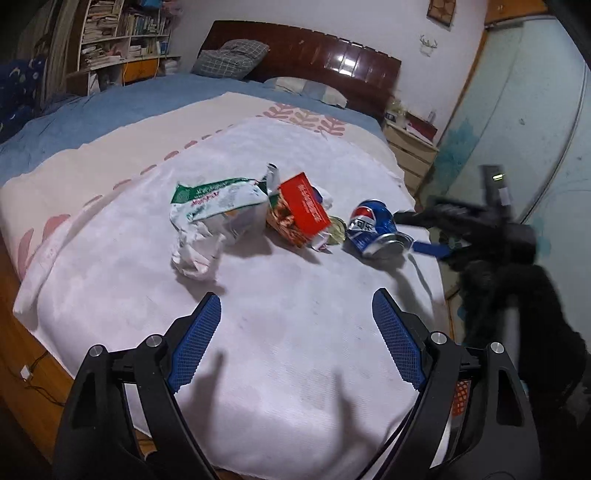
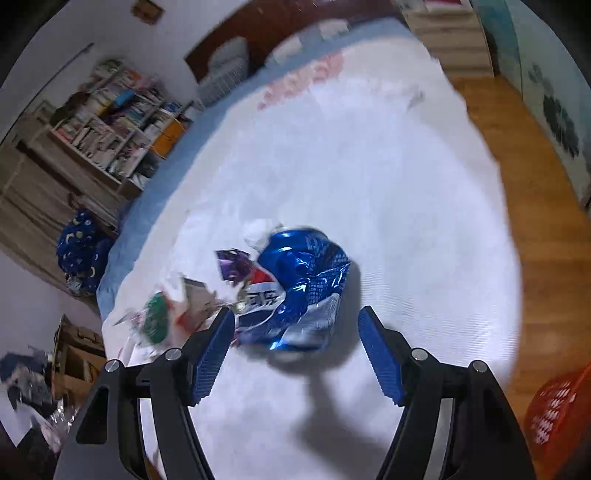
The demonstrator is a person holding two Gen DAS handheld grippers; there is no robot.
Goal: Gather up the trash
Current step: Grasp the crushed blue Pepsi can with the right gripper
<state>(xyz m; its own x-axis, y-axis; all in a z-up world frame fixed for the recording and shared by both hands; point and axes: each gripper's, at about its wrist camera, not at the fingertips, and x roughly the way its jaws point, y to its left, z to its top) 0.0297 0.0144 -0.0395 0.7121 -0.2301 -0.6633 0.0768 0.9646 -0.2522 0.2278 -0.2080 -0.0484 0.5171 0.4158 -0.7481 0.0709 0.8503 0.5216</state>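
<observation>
Trash lies on a white blanket (image 1: 295, 314) on the bed: a crumpled white and green bag (image 1: 210, 218), a red carton (image 1: 301, 210) and a crushed blue Pepsi can (image 1: 373, 229). My left gripper (image 1: 295, 306) is open and empty, hovering short of the pile. My right gripper (image 1: 424, 232) reaches in from the right at the can. In the right wrist view the right gripper (image 2: 297, 321) is open, its fingers either side of the near end of the can (image 2: 299, 291). The bag (image 2: 159, 317) lies to the can's left.
A red mesh basket (image 2: 557, 417) stands on the wooden floor (image 2: 535, 221) to the right of the bed. A headboard (image 1: 314, 55) and pillows are at the far end, a bedside cabinet (image 1: 410, 151) beyond the right edge, bookshelves (image 1: 114, 33) at far left.
</observation>
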